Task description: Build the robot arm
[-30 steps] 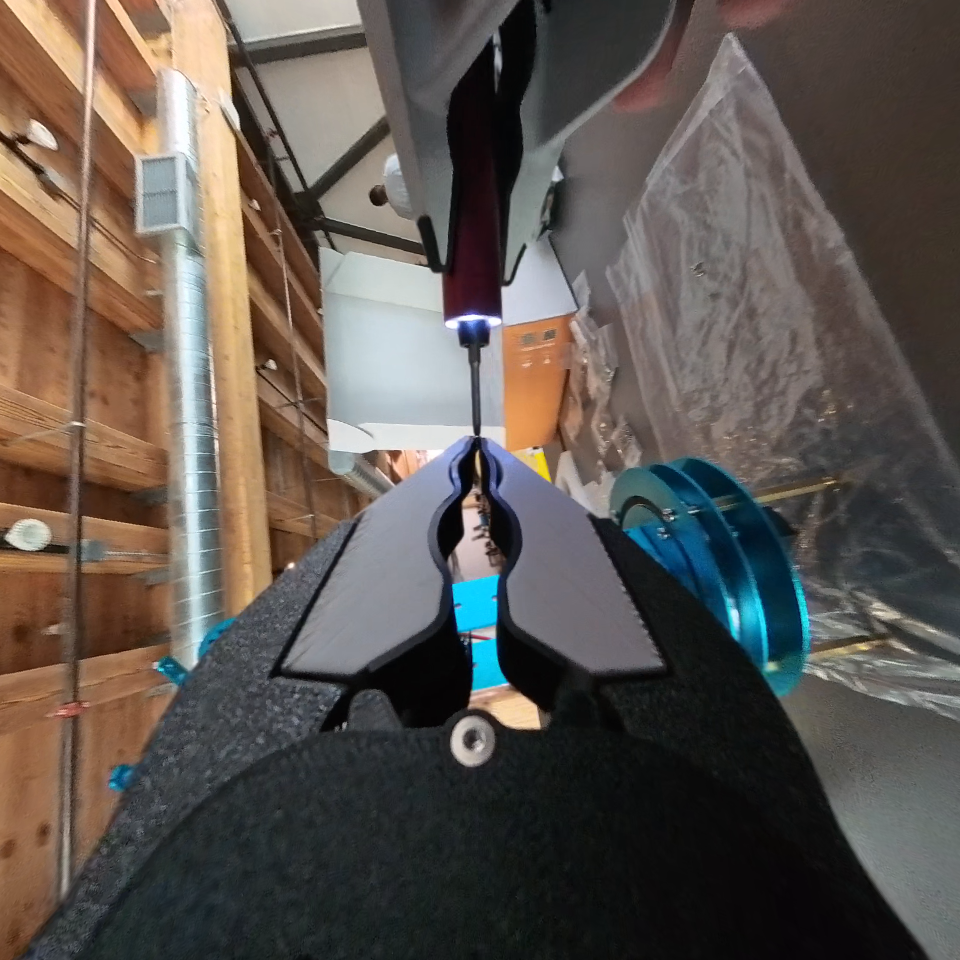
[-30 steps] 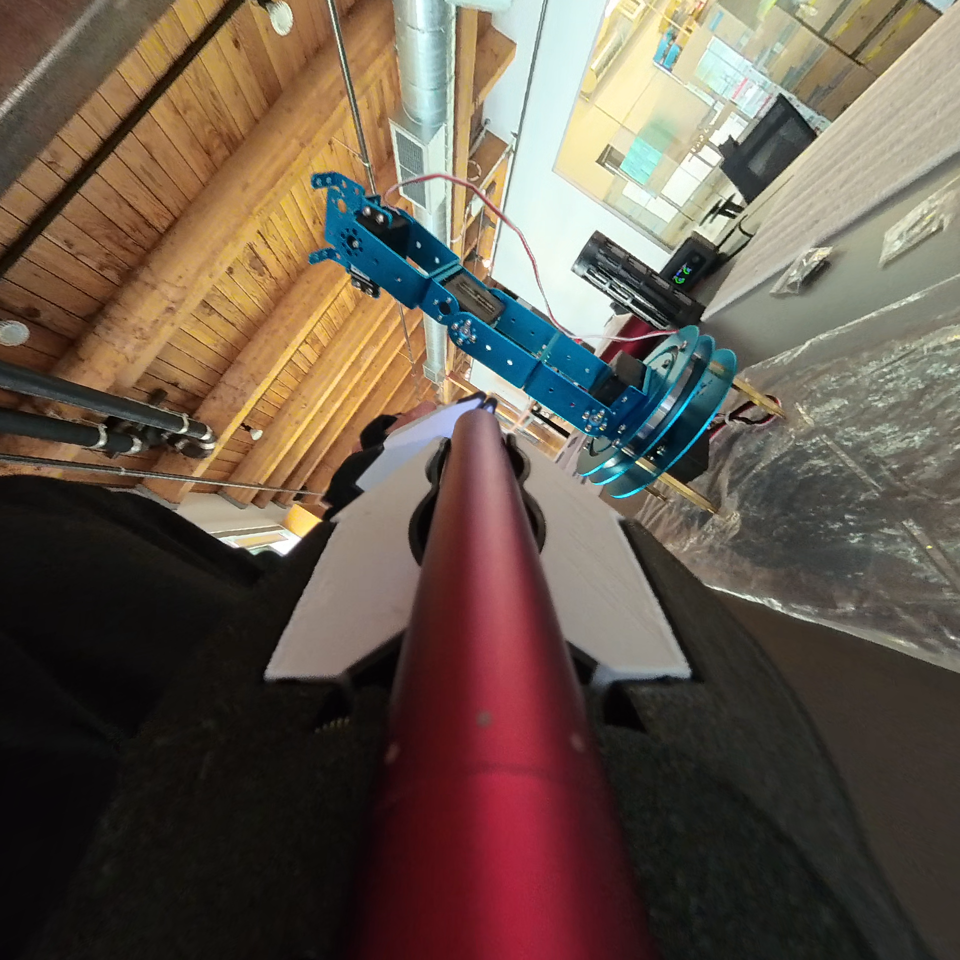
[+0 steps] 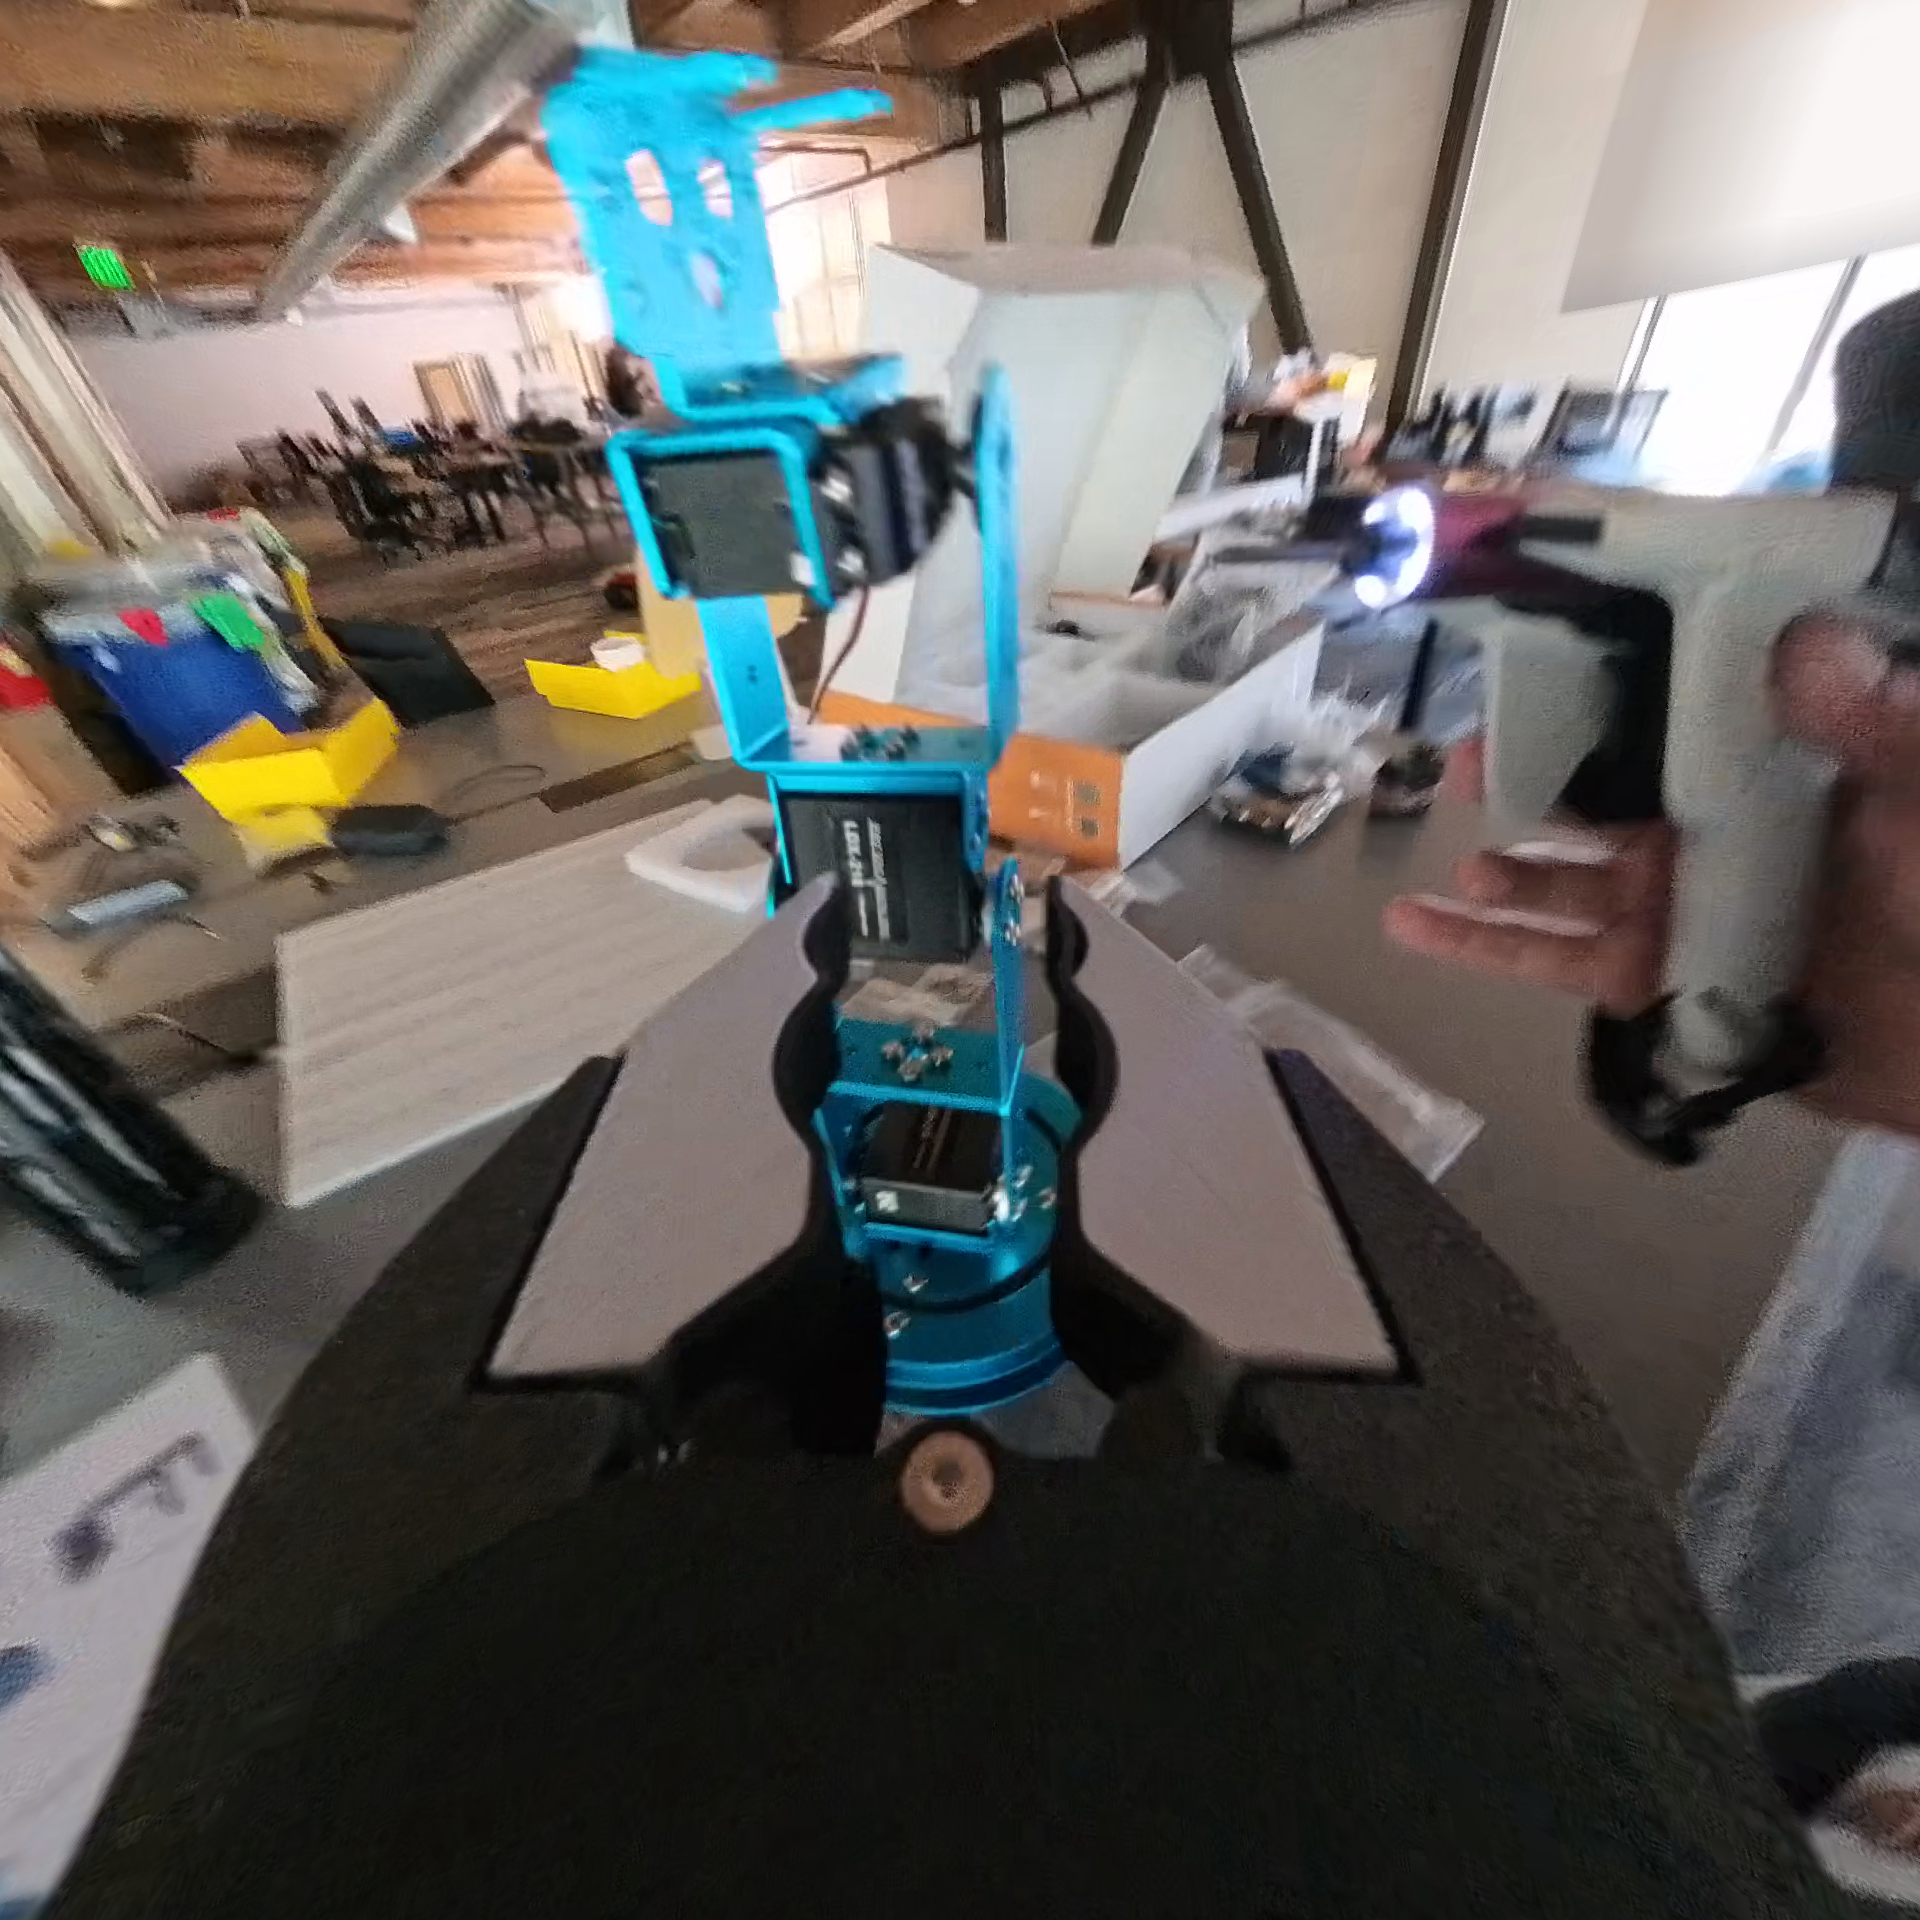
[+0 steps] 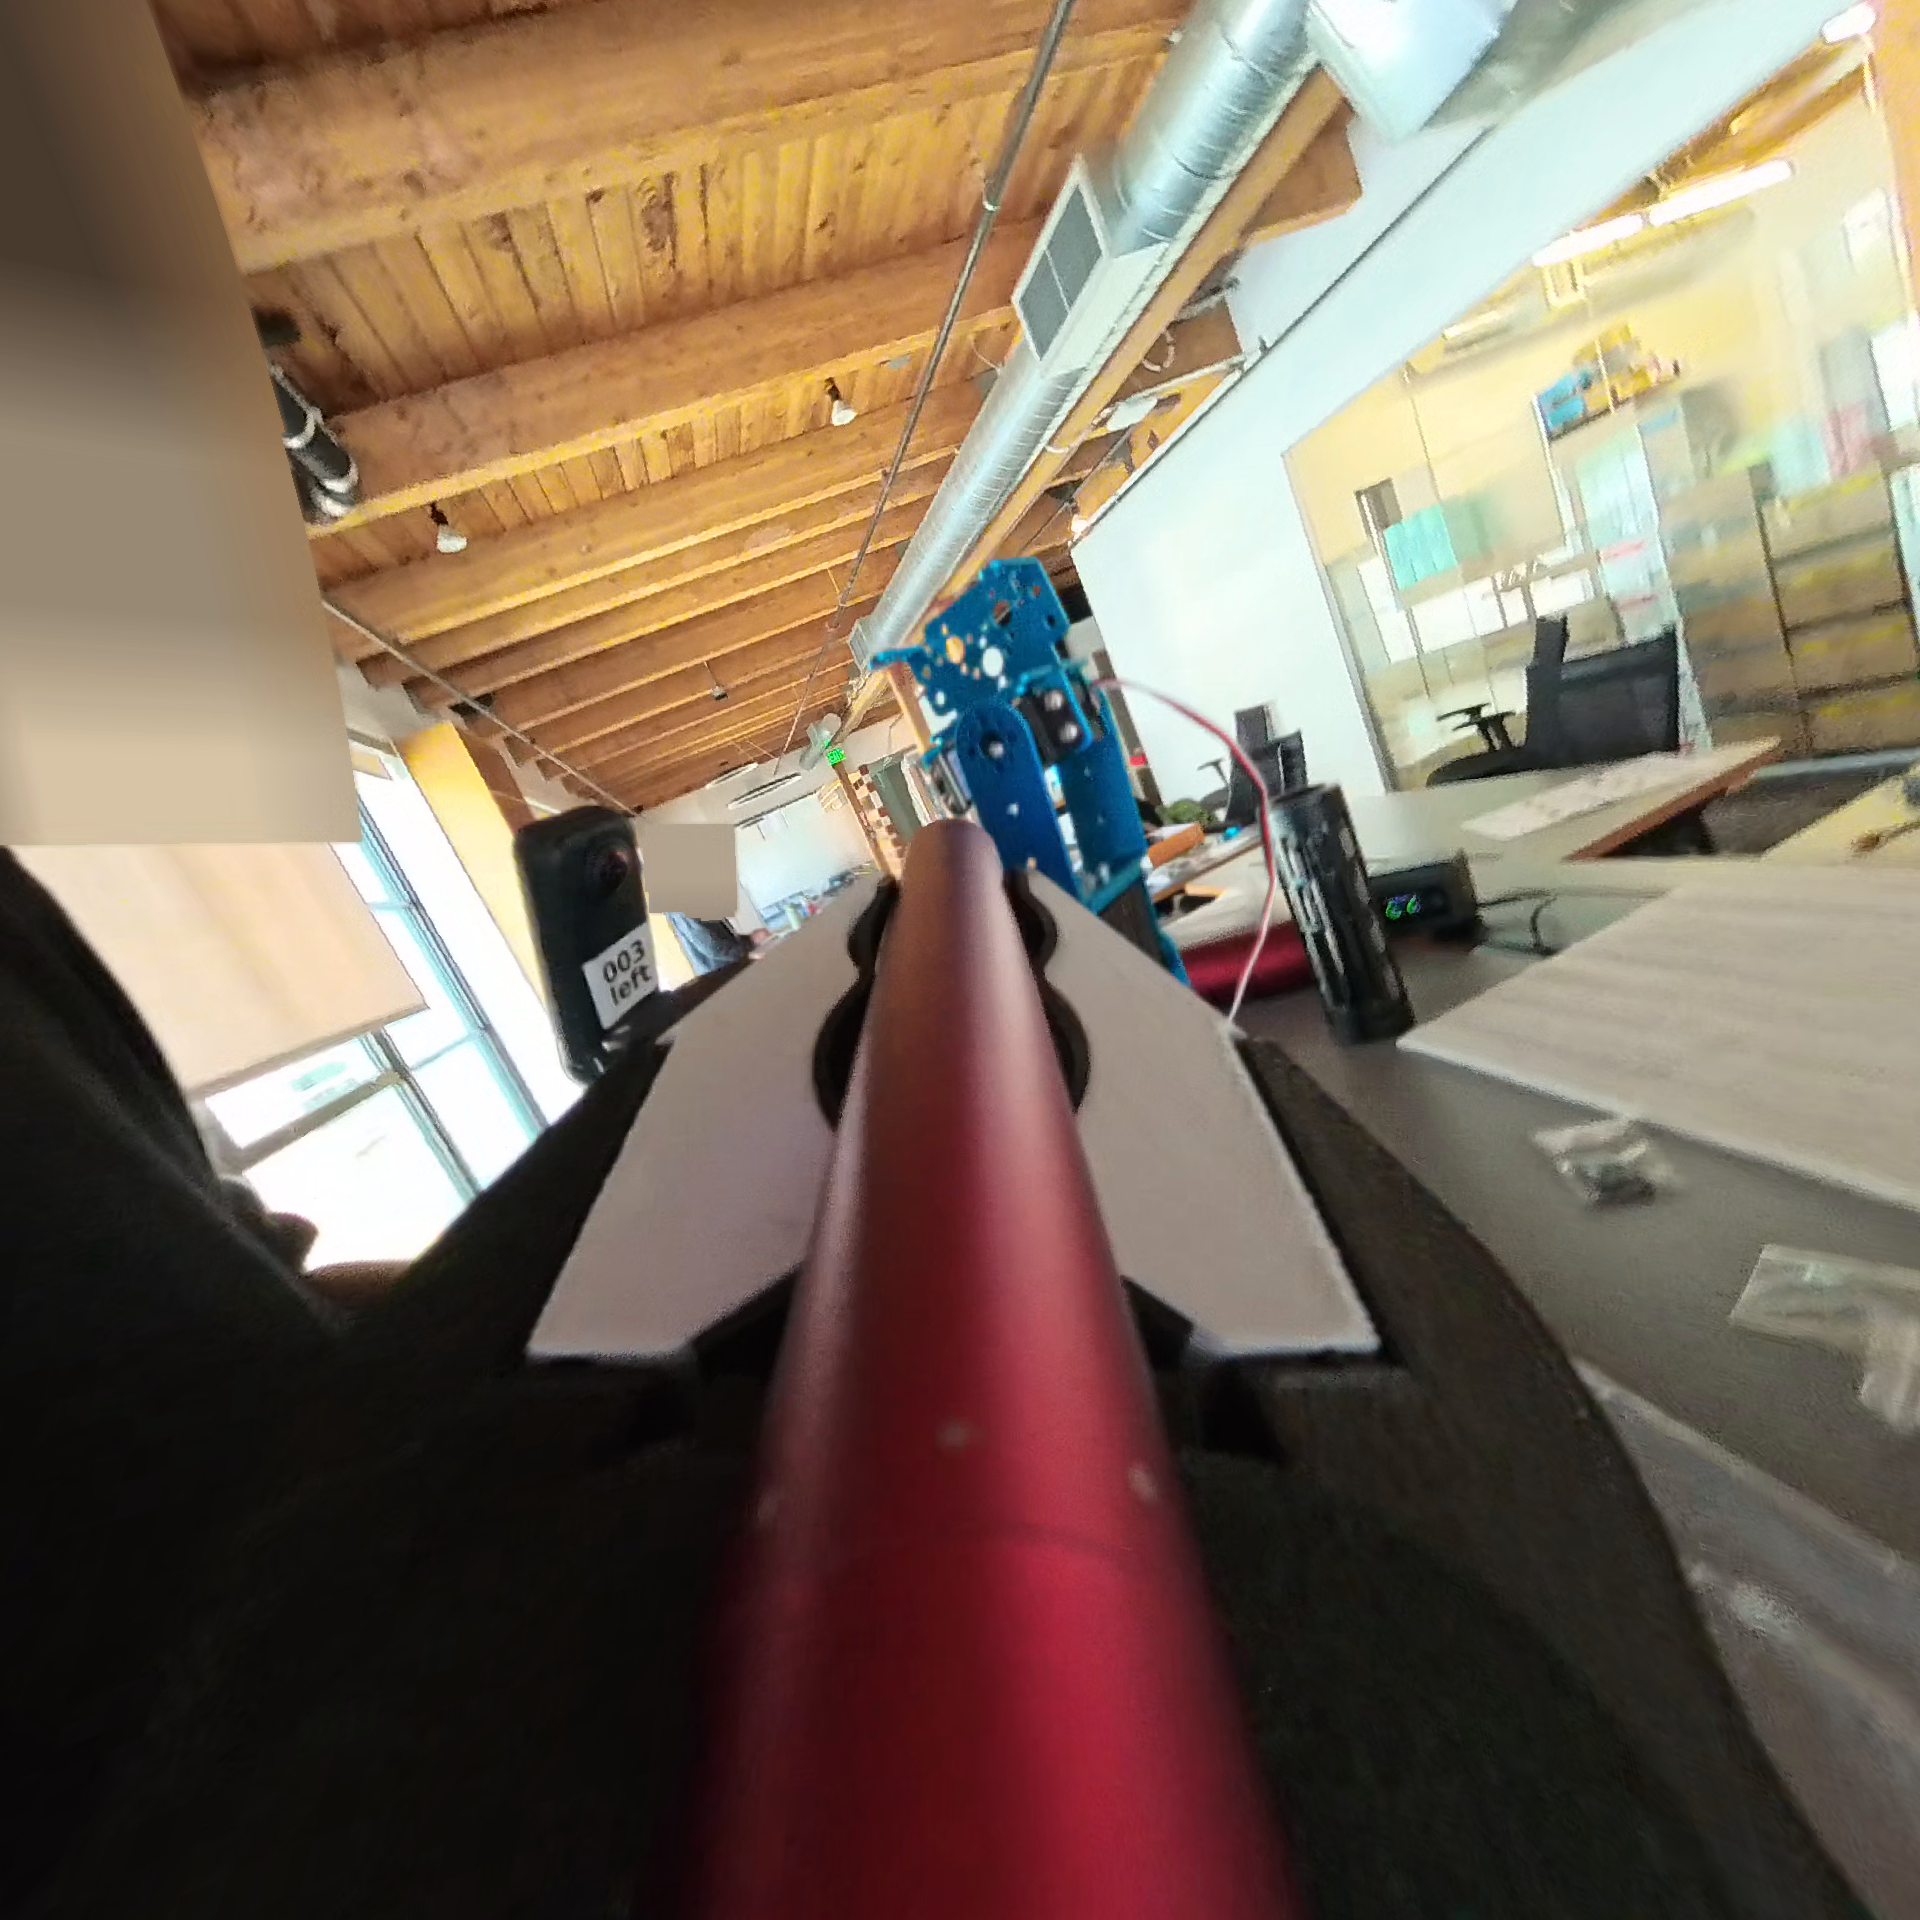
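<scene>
Two grippers near a blue toy robot arm on a grey table

The left gripper is wide open around the blue robot arm, which stands upright on the table. The right gripper is closed on a red screwdriver that points toward the arm.

Both units are the same build: the left gripper has a chunky black body with a rough, grainy texture, two flat pale grey fingers with wavy scalloped black inner edges, and one round coppery screw dead centre below them. The right gripper matches it with white-looking finger plates on the same textured black shell, and from the left wrist view its outside is a light grey pistol-style handle with black parts. A dark sleeve shows at the left edge of the right wrist view.
</scene>
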`<state>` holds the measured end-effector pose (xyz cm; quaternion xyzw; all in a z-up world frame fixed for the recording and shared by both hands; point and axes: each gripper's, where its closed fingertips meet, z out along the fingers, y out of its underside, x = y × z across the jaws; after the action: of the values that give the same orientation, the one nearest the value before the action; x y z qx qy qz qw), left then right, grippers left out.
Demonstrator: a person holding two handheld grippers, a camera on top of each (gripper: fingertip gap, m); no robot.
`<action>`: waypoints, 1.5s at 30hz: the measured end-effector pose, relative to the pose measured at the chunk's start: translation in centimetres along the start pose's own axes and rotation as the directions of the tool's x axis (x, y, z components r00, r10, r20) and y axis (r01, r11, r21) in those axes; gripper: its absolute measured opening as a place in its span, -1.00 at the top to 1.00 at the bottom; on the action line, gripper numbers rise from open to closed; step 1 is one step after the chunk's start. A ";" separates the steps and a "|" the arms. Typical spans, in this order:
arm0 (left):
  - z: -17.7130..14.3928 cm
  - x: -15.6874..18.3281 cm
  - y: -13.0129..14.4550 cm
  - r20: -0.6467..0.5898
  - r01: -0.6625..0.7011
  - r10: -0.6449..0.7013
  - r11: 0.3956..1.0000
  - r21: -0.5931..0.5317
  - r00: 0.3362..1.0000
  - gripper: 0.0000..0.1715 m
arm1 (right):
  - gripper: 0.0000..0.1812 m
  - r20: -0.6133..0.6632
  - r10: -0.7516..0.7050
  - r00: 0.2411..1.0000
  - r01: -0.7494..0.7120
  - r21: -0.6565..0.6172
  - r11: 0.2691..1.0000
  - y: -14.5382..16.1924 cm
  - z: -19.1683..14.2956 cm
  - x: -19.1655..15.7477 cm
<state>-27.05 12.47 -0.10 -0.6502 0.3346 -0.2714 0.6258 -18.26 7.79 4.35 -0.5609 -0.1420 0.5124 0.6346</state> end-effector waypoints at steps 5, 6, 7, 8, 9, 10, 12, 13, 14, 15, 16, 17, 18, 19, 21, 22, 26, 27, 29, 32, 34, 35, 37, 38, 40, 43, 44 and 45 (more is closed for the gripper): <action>0.4 -1.2 -2.1 -0.065 0.200 -0.196 0.978 0.058 0.978 0.18 | 0.75 0.064 -0.065 0.996 0.062 0.047 0.997 -1.1 2.0 0.1; 0.2 -1.4 -2.7 -0.081 0.188 -0.182 0.979 0.081 0.980 0.18 | 0.75 0.071 -0.066 0.995 0.062 0.060 0.996 -1.2 2.2 0.1; 0.0 -1.6 -3.2 -0.091 0.166 -0.158 0.981 0.098 0.983 0.19 | 0.76 0.069 -0.065 0.996 0.060 0.064 0.996 -1.1 2.3 0.3; -0.2 -1.9 -3.8 -0.098 0.143 -0.132 0.984 0.111 0.986 0.21 | 0.75 0.068 -0.071 0.995 0.066 0.071 0.995 -1.0 2.5 0.5; -0.4 -2.2 -4.4 -0.105 0.125 -0.113 0.985 0.121 0.988 0.21 | 0.75 0.071 -0.079 0.994 0.073 0.087 0.994 -0.9 2.5 0.5; -0.6 -2.4 -5.0 -0.116 0.114 -0.099 0.985 0.131 0.988 0.25 | 0.76 0.077 -0.080 0.994 0.072 0.107 0.992 -0.9 2.5 0.5; -0.9 -2.2 -5.7 -0.159 0.082 -0.061 0.988 0.131 0.985 0.38 | 0.76 0.093 -0.072 0.993 0.059 0.142 0.988 -0.7 2.5 0.5; -0.9 -2.3 -5.9 -0.165 0.063 -0.042 0.990 0.126 0.985 0.43 | 0.76 0.093 -0.071 0.993 0.056 0.157 0.986 -0.6 2.5 0.6; -0.8 -2.5 -6.2 -0.159 0.048 -0.027 0.991 0.128 0.987 0.43 | 0.75 0.088 -0.073 0.993 0.057 0.174 0.983 -0.5 2.5 0.8; -0.7 -2.6 -6.3 -0.163 0.039 -0.019 0.991 0.125 0.986 0.43 | 0.75 0.088 -0.071 0.994 0.053 0.187 0.981 -0.5 2.5 0.8; -0.5 -2.4 -6.3 -0.180 0.038 -0.017 0.993 0.110 0.983 0.42 | 0.76 0.090 -0.071 0.993 0.051 0.203 0.978 -0.5 2.5 0.8; -0.2 -2.2 -6.3 -0.198 0.040 -0.021 0.995 0.093 0.980 0.41 | 0.76 0.088 -0.072 0.994 0.052 0.219 0.974 -0.6 2.5 0.8; 0.1 -2.2 -6.4 -0.207 0.047 -0.028 0.995 0.087 0.978 0.39 | 0.76 0.087 -0.071 0.994 0.049 0.230 0.972 -0.7 2.5 0.9; 0.3 -2.1 -6.6 -0.217 0.052 -0.033 0.995 0.085 0.976 0.37 | 0.76 0.094 -0.066 0.993 0.042 0.238 0.970 -0.7 2.5 0.9; 0.7 -2.2 -6.9 -0.220 0.044 -0.025 0.996 0.080 0.975 0.38 | 0.76 0.111 -0.052 0.992 0.023 0.244 0.970 -0.5 2.7 0.7; 0.8 -2.3 -7.1 -0.218 0.039 -0.019 0.995 0.087 0.976 0.39 | 0.76 0.113 -0.052 0.992 0.022 0.251 0.968 -0.4 2.7 0.6; 1.1 -2.4 -7.0 -0.207 0.002 0.016 0.996 0.086 0.978 0.43 | 0.76 0.103 -0.051 0.993 0.021 0.274 0.961 -0.5 2.5 0.8; 1.1 -2.4 -6.9 -0.203 -0.011 0.028 0.997 0.080 0.979 0.43 | 0.76 0.107 -0.045 0.993 0.013 0.277 0.961 -0.5 2.4 0.9; 1.2 -2.4 -6.9 -0.199 -0.017 0.034 0.996 0.084 0.979 0.43 | 0.76 0.104 -0.043 0.994 0.012 0.279 0.960 -0.5 2.3 1.0; 1.5 -2.7 -6.0 -0.174 -0.050 0.060 0.997 0.058 0.983 0.42 | 0.76 0.110 -0.037 0.993 0.005 0.279 0.960 -0.5 2.4 1.1; 1.4 -2.6 -6.2 -0.179 -0.028 0.042 0.996 0.079 0.983 0.47 | 0.76 0.109 -0.039 0.993 0.007 0.279 0.960 -0.4 2.5 1.1; 1.4 -2.6 -6.2 -0.178 -0.022 0.036 0.996 0.082 0.983 0.47 | 0.76 0.104 -0.043 0.994 0.013 0.279 0.960 -0.4 2.6 1.2; 1.5 -2.7 -6.2 -0.167 -0.020 0.034 0.996 0.083 0.985 0.47 | 0.76 0.102 -0.043 0.994 0.013 0.280 0.960 -0.3 2.7 1.3; 1.5 -2.7 -6.2 -0.165 -0.018 0.032 0.996 0.084 0.986 0.47 | 0.75 0.103 -0.040 0.994 0.010 0.280 0.960 -0.3 2.8 1.4; 1.4 -2.7 -6.2 -0.163 0.002 0.012 0.996 0.087 0.987 0.48 | 0.75 0.099 -0.040 0.994 0.010 0.286 0.958 -0.3 2.7 1.6; 1.4 -2.7 -6.2 -0.161 0.017 -0.003 0.996 0.085 0.987 0.48 | 0.75 0.105 -0.030 0.994 -0.001 0.288 0.958 -0.2 2.6 1.7; 1.4 -2.7 -6.1 -0.160 0.019 -0.006 0.996 0.084 0.987 0.48 | 0.76 0.109 -0.029 0.994 -0.003 0.286 0.958 -0.2 2.6 1.7; 1.4 -2.7 -6.1 -0.160 0.021 -0.008 0.996 0.082 0.987 0.48 | 0.75 0.106 -0.030 0.994 -0.001 0.284 0.959 -0.2 2.6 1.7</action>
<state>-27.10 15.39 6.09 -0.6021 0.3673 -0.3409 0.6217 -19.41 10.68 4.73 -0.4340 -0.1057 0.5527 0.7036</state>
